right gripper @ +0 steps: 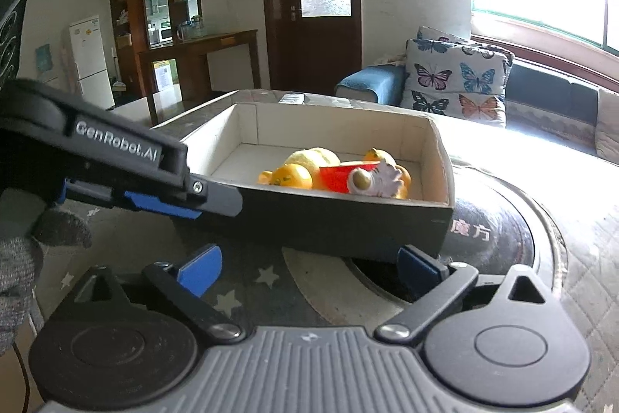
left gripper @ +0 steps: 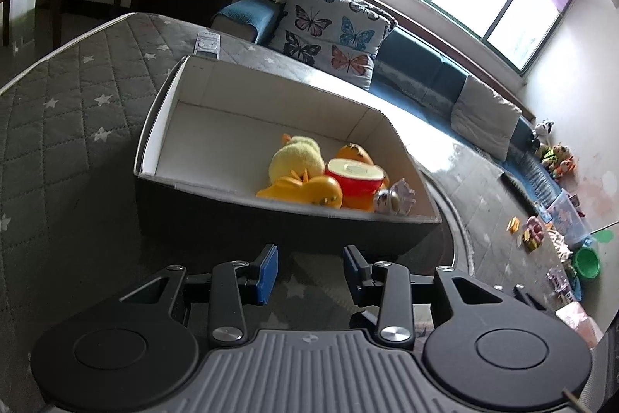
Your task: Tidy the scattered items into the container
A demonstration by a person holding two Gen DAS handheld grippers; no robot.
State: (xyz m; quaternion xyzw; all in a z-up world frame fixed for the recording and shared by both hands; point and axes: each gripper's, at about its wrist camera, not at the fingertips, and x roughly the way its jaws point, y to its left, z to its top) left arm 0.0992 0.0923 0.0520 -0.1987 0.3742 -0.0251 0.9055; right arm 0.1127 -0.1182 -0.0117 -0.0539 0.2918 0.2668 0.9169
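Observation:
A dark box with a white inside (left gripper: pixel 162 126) (right gripper: pixel 348 219) stands on the star-patterned table cover. In it lie a yellow plush toy (left gripper: pixel 296 159) (right gripper: pixel 313 157), orange duck toys (left gripper: pixel 309 190) (right gripper: pixel 290 177), a red cup (left gripper: pixel 354 177) (right gripper: pixel 334 177) and a small pale figure (left gripper: pixel 394 198) (right gripper: pixel 373 179). My left gripper (left gripper: pixel 311 268) is open and empty, just in front of the box's near wall; it also shows in the right wrist view (right gripper: pixel 193 196) at the box's left corner. My right gripper (right gripper: pixel 309 268) is wide open and empty, before the box's near wall.
A remote (left gripper: pixel 207 43) lies beyond the box. A butterfly cushion (left gripper: pixel 329 29) (right gripper: pixel 456 80) sits on the blue sofa (left gripper: pixel 425 72). Toys and a green bowl (left gripper: pixel 586 262) lie on the floor at the right. A dark round table part (right gripper: pixel 495 239) shows beside the box.

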